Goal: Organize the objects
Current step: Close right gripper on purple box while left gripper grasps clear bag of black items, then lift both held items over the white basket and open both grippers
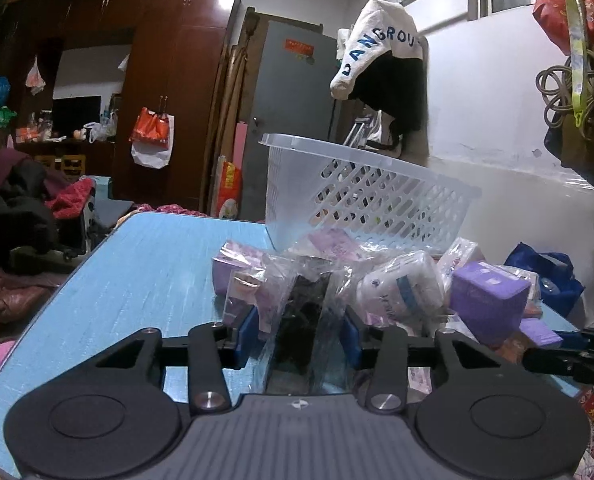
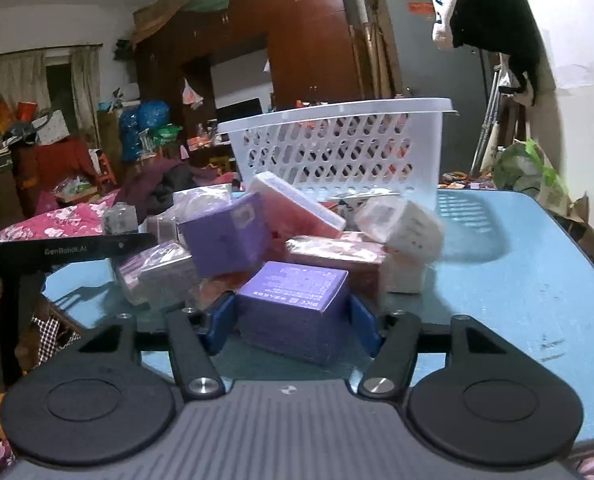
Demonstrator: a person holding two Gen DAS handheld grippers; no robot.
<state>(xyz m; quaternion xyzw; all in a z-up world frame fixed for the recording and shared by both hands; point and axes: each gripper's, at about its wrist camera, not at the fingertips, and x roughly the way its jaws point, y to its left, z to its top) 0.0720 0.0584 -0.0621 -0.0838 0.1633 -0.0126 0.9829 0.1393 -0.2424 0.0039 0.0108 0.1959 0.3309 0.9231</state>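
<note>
Blue table (image 1: 145,280) lies bare beside left hand-held gripper (image 1: 297,332) pinching clear packet (image 1: 301,312).

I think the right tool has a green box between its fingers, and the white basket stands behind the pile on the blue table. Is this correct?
Not quite: the box between the right tool's fingers is purple, as the right wrist view shows. The white basket does stand behind the pile on the blue table.

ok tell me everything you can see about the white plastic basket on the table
The white basket looks like thin, slightly see-through plastic: a flat, solid rim on top and walls pierced by rows of oval holes, narrowing toward the base. It stands upright on the blue table, at its far end behind the pile of packets and boxes. Nearest packets seem to lean on its front wall. Its contents are hard to tell.
</note>
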